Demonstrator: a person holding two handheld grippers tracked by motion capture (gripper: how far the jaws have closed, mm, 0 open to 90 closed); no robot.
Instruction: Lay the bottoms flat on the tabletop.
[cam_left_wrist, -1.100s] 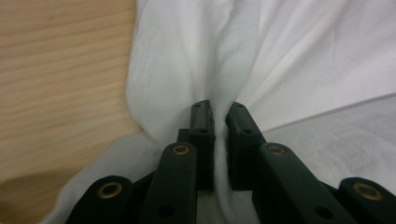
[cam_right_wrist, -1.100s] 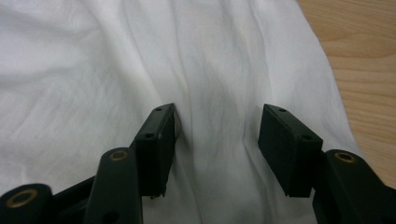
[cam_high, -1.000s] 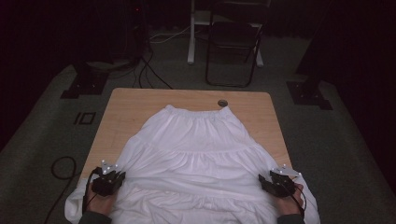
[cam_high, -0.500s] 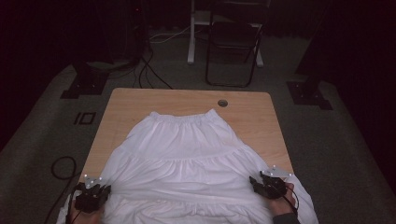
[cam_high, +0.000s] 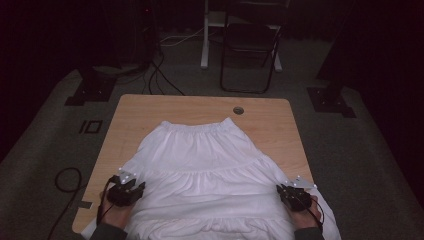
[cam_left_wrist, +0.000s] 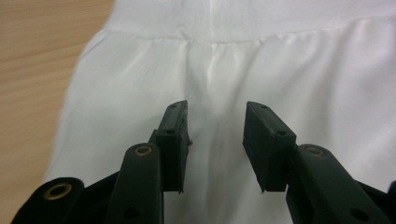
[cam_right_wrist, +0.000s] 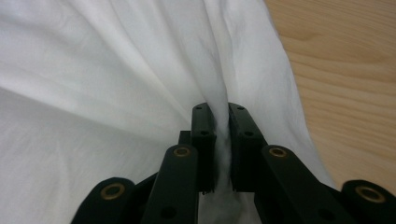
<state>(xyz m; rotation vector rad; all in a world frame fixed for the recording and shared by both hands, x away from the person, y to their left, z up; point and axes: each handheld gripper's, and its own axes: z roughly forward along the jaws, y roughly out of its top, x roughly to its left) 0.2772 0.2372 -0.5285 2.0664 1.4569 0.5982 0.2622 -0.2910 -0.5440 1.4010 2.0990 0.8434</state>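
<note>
On the wooden surface (cam_high: 150, 112), the right gripper (cam_right_wrist: 222, 116) pinched a fold of the white skirt (cam_high: 210, 165); the left gripper (cam_left_wrist: 215, 128) stood open, empty. A one-sided pull would likely skew the cloth, though the dim high view left the hem unclear.

white skirt (cam_high: 210, 170) — soft matt cloth, table (cam_high: 150, 112) — smooth pale wood, claw (cam_left_wrist: 217, 140) matt black plastic

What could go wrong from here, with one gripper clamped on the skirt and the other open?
1. The right gripper pinches a fold of the white skirt while the left gripper is open over flat cloth; pulling now would likely skew the skirt sideways.
2. The skirt's near hem hangs off the table edge, so its weight could drag it off once released.
</note>
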